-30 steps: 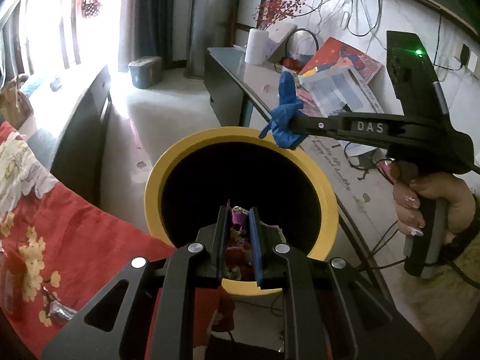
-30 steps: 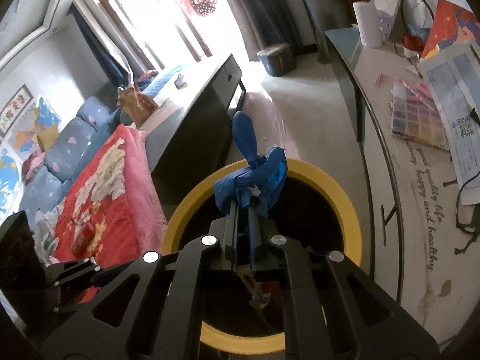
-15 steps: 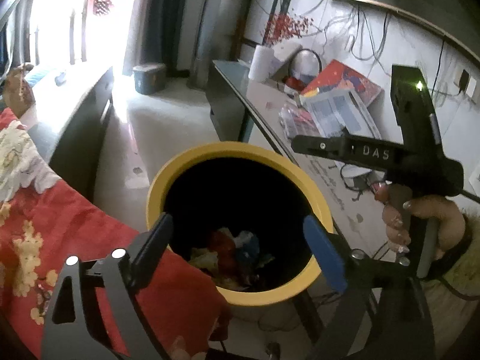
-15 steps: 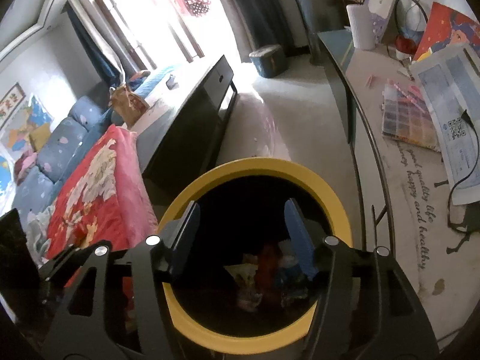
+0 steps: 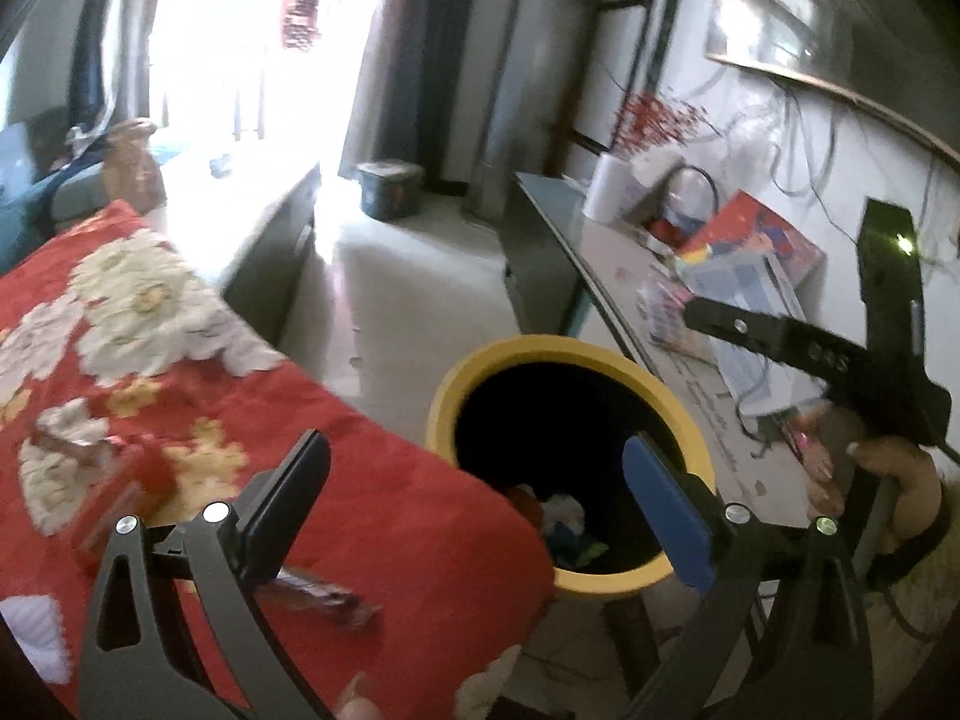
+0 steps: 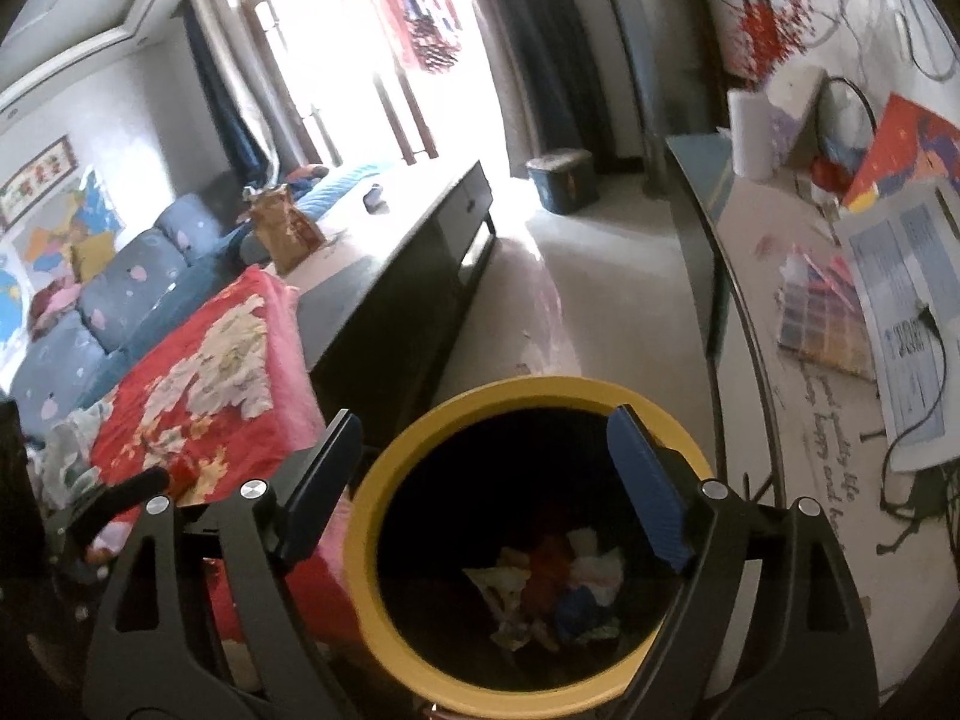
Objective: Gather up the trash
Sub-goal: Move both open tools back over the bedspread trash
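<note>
Both claws hang over the yellow-rimmed bin [image 6: 384, 618], and both are empty. The left claw [image 5: 474, 510] has its jaws spread wide, having just been opening, with nothing between them; the right claw [image 6: 480, 486] has also just been opening, and only the bin's dark mouth shows between its jaws. In the left wrist view the right claw appears side-on with a hand [image 5: 882, 480] on its grip.

The collected trash [image 6: 558, 588] lies in a heap at the bottom of the bin: crumpled pale paper, something red, a blue scrap. So this drop looks finished, but the job probably is not. On the red floral blanket [image 5: 372, 456], just beside the left claw's near finger, lies a dark wrapper-like strip [image 5: 324, 591] (blurred, so I cannot say what it is), and it seems the likeliest next pick.

The bin's base is cut off, its interior is mostly shadow, and the cluttered table [image 6: 762, 324] is too smeared to judge whether any litter is there.
</note>
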Tool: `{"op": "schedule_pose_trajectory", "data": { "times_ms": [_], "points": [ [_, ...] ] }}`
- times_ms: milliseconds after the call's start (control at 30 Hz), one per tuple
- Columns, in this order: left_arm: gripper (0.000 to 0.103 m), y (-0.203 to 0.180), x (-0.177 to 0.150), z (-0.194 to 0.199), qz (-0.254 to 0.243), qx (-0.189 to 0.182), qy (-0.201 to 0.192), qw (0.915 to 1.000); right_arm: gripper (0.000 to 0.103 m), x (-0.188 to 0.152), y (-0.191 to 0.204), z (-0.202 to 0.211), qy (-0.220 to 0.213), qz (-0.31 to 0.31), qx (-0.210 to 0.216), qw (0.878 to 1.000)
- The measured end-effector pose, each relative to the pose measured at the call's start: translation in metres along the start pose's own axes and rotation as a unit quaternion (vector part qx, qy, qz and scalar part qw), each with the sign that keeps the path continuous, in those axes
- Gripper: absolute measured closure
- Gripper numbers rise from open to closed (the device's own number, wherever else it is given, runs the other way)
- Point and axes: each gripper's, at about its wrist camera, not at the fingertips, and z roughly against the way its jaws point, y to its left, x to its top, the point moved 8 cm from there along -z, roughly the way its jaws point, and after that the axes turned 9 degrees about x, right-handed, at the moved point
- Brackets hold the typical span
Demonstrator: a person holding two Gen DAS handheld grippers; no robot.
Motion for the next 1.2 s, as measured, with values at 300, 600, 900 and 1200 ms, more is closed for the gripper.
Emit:
{"op": "schedule_pose_trajectory", "data": {
  "times_ms": [300, 600, 900, 1200],
  "points": [
    [0.008, 0.049, 0.007, 0.033, 0.040, 0.040, -0.024, 0.9981, 0.026, -0.002, 0.046, -0.002, 0.004, 0.045, 0.032, 0.998],
    [0.008, 0.092, 0.005, 0.059, 0.078, 0.076, -0.046, 0.9929, 0.025, -0.010, 0.092, -0.007, 0.014, 0.085, 0.058, 0.995],
    [0.008, 0.126, -0.004, 0.077, 0.108, 0.101, -0.054, 0.9875, 0.025, -0.027, 0.137, -0.011, 0.032, 0.122, 0.088, 0.988],
    [0.008, 0.157, -0.014, 0.094, 0.133, 0.125, -0.059, 0.9814, 0.025, -0.044, 0.173, -0.017, 0.053, 0.154, 0.112, 0.980]
  ]
}}
